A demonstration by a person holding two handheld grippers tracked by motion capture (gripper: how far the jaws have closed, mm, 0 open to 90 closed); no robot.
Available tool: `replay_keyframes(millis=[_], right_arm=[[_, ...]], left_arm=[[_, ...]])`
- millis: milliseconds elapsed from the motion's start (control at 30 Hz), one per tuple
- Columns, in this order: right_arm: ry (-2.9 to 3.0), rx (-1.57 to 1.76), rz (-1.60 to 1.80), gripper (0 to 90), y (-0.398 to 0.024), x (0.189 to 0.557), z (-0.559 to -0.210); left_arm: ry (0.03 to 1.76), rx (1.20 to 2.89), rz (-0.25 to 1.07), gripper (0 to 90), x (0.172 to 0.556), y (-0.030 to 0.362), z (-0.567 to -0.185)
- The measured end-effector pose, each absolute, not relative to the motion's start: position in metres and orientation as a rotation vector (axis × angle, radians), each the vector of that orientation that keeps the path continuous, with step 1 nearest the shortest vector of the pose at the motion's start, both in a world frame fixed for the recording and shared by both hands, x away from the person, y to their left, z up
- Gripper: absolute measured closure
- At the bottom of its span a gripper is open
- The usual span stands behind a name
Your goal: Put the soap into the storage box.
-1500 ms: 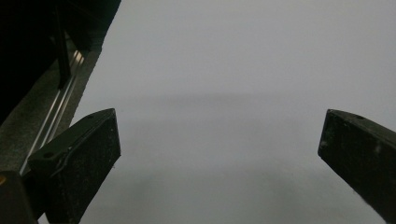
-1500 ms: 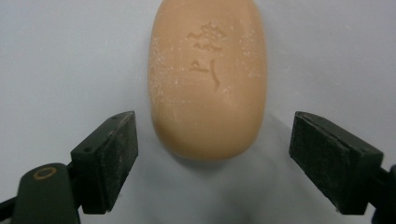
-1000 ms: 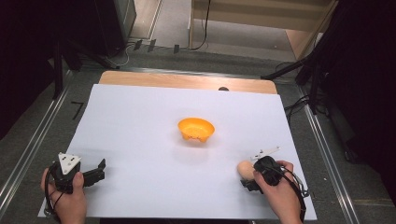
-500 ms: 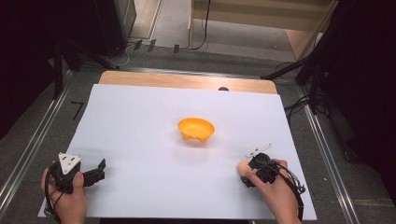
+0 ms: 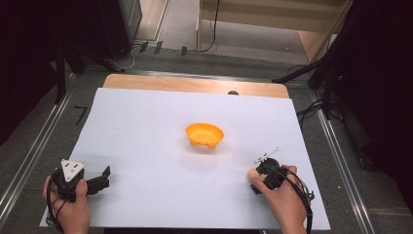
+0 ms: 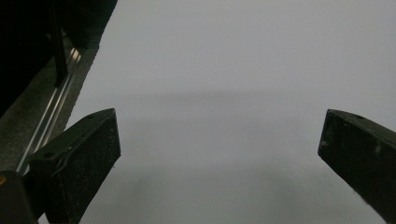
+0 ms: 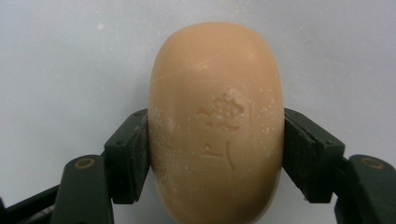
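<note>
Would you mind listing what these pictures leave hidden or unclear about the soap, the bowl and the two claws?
- Bar of soap: its near end is cut off by the bottom edge of the right claw view; in the high view the right claw and hand cover most of it.
- Stamped mark on the soap: too shallow to read.
- Orange bowl: high view, too small to tell whether it holds anything.
- Left claw: its right jaw is cut by the frame edge.
</note>
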State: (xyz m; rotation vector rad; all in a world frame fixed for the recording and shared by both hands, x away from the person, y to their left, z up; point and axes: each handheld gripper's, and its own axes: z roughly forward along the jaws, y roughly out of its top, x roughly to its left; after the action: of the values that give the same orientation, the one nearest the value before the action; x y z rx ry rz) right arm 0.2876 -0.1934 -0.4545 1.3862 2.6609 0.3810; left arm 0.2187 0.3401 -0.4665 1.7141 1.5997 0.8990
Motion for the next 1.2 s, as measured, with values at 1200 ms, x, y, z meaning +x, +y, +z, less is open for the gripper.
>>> replay_keyframes(millis=[1200], right_arm=[[2.791,0.968,0.523,33.1,-0.187,0.327,-0.417]], left_arm=[[1.599,1.719,0.904,0.0,0.219,0.340,-0.466]])
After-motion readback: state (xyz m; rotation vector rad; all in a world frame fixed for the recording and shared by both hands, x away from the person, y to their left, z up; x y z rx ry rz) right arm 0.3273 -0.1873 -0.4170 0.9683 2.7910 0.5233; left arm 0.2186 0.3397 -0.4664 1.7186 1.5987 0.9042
